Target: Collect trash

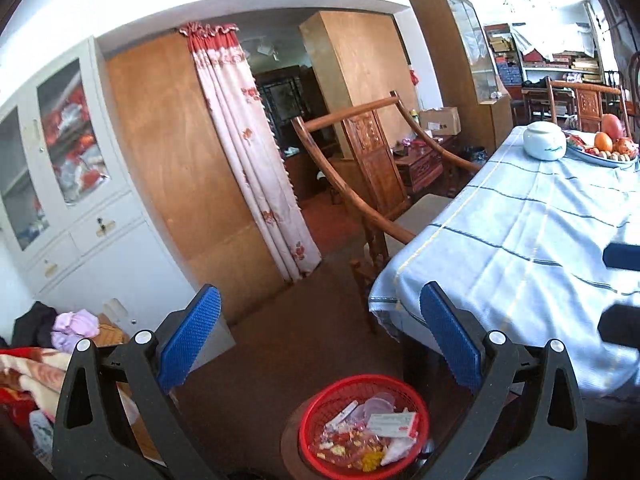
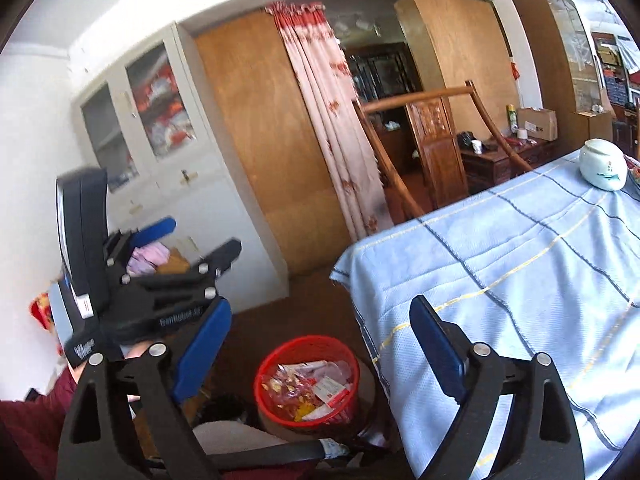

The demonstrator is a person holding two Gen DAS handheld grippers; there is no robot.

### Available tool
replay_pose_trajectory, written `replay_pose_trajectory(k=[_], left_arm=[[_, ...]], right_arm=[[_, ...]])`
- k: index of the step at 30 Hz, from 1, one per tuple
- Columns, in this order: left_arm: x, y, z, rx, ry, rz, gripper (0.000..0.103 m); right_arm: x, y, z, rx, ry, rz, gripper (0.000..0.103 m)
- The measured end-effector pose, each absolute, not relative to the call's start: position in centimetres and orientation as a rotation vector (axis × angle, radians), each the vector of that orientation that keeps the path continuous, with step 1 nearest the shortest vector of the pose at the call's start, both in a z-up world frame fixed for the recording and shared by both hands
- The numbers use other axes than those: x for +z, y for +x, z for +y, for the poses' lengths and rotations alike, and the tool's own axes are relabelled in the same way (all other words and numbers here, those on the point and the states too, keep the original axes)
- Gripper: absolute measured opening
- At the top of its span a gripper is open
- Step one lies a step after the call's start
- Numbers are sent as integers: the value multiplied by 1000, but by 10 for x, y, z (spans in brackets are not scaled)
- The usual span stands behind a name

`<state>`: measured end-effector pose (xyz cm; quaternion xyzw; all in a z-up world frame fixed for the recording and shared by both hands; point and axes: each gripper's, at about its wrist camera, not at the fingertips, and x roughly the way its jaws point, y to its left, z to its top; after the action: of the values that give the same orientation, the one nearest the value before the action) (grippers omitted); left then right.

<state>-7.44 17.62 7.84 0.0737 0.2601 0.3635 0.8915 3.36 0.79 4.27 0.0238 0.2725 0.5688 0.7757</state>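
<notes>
Both grippers, left gripper (image 1: 320,344) and right gripper (image 2: 320,356), have fingers apart, empty. Red basket (image 1: 420,404) at 6 o'clock holds wrappers (image 1: 352,440): probably light, crinkly, slippery, so pinch a folded edge.

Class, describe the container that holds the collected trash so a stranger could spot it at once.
Start at the table with the light blue striped cloth. Beside its near corner, low down, sits a round red mesh basket full of wrappers and paper scraps. Nothing else nearby is round, red and open-topped.
</notes>
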Motion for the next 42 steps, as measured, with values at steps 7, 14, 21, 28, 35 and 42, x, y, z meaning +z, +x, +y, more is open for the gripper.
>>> replay_pose_trajectory(k=[7,14,21,28,35,42], left_arm=[[92,-120,132,839,106,507,96],[73,-169,134,913,38,506,96],[52,-194,163,950,-12,503,96],[-15,-184,229,954,-149,683,96],[-70,-173,275,902,-302,814,96],[-87,-166,283,897,-292,845,96]], right_arm=[[60,16,-34,1314,127,518,94],[64,-14,-39,1325,157,476,97],[49,-31,1,1258,112,538,97],[-21,-23,71,1112,-61,781,97],[-76,-18,122,1036,-191,955,97],[-95,-23,146,1012,-292,968,97]])
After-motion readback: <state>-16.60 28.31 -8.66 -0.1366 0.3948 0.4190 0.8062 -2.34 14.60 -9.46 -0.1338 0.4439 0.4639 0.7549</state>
